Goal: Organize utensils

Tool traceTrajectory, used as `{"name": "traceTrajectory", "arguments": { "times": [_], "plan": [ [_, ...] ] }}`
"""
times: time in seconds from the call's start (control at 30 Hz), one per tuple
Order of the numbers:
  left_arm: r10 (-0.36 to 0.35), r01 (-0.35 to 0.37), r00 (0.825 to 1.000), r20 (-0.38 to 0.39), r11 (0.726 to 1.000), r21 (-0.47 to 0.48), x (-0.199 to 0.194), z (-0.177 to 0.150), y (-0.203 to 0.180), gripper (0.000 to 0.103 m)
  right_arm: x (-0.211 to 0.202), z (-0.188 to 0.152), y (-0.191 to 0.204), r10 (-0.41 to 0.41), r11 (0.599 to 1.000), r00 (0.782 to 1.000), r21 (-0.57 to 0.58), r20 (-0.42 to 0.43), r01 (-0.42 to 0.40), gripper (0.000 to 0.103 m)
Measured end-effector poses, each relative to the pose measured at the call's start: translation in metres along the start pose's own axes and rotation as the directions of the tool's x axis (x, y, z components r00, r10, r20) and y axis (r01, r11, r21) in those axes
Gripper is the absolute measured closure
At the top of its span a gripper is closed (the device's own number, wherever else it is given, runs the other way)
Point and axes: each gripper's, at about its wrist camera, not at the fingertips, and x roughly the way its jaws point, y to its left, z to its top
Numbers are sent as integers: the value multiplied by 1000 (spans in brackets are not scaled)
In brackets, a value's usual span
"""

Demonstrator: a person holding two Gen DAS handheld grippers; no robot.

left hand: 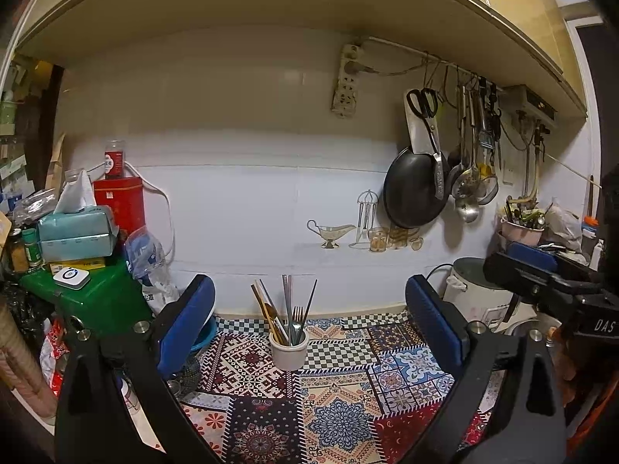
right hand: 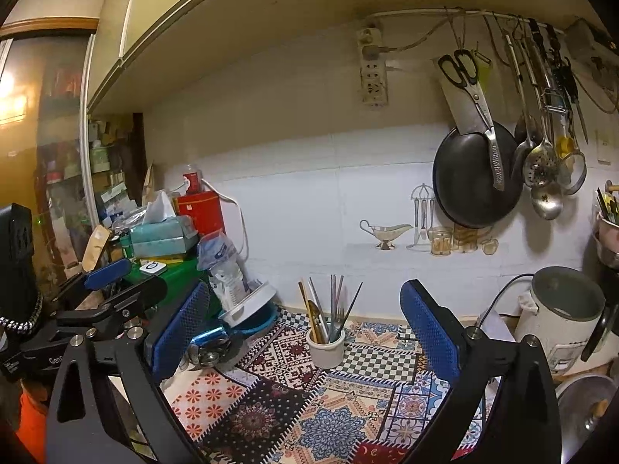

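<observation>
A small white ceramic cup (left hand: 288, 352) stands on the patterned mat (left hand: 340, 417) near the wall. It holds several utensils (left hand: 288, 311): chopsticks, a fork and wooden-handled pieces, all upright. The cup also shows in the right wrist view (right hand: 326, 349) with the utensils (right hand: 329, 309) in it. My left gripper (left hand: 309, 328) is open and empty, with the cup between and beyond its blue pads. My right gripper (right hand: 305, 332) is open and empty, a little in front of the cup. The right gripper also shows at the right edge of the left wrist view (left hand: 541, 270).
A green box (left hand: 96, 297) with tissue packs and a red tin stands left. A white rice cooker (right hand: 557, 321) stands right. A black pan (right hand: 476, 178), scissors and ladles (right hand: 541, 178) hang on the wall. A blue bowl (right hand: 251, 321) lies left of the cup.
</observation>
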Motion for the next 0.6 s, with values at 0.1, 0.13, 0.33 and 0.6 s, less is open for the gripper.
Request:
{"name": "traceTrajectory", "arguments": {
  "times": [0.1, 0.13, 0.33, 0.6],
  "plan": [
    [8, -8, 1000, -2, 1000, 0, 1, -1, 1, 2, 4, -2, 2, 0, 1000, 1000, -3, -10, 0, 4],
    [9, -9, 1000, -4, 1000, -2, 2, -2, 1, 2, 5, -2, 2, 0, 1000, 1000, -1, -13, 0, 4],
    [14, -14, 1000, -21, 1000, -16, 8, -4, 5, 2, 10, -3, 1, 1, 1000, 1000, 14, -28, 0, 4],
    [14, -15, 1000, -27, 1000, -24, 11, -6, 8, 2, 13, -3, 2, 3, 1000, 999, 12, -34, -2, 4]
  ]
}}
